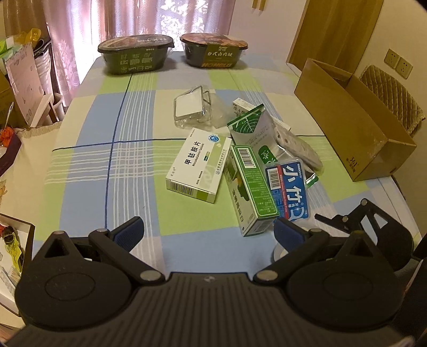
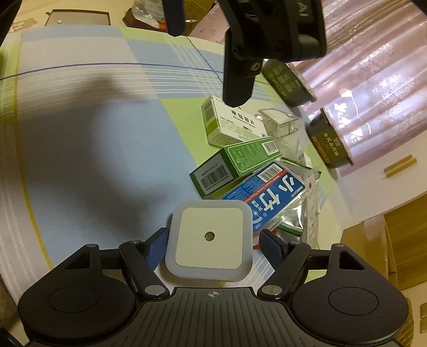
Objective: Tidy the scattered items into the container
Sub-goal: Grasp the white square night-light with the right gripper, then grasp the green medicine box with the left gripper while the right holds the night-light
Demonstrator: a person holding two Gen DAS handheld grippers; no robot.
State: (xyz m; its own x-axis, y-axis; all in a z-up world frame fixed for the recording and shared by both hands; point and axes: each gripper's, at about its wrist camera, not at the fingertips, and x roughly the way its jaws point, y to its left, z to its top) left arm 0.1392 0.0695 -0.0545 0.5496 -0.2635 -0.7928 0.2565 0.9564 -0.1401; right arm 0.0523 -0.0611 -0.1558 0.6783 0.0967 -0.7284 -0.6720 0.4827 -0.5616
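Right hand-held gripper (image 2: 210,247) spread around square white night light (image 2: 209,239), pads not clearly pinching; left hand-held gripper (image 1: 209,231) spread, empty, above surface (image 1: 106,165); boxes (image 1: 198,162) and floss pack (image 1: 288,190) heaped mid-surface; cardboard box (image 1: 355,125) at right edge.

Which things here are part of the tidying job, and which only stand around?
Job: cardboard box, white medicine box, green carton, blue floss pack, square night light, clear holder, green pouch.

Around: two food bowls, curtain.
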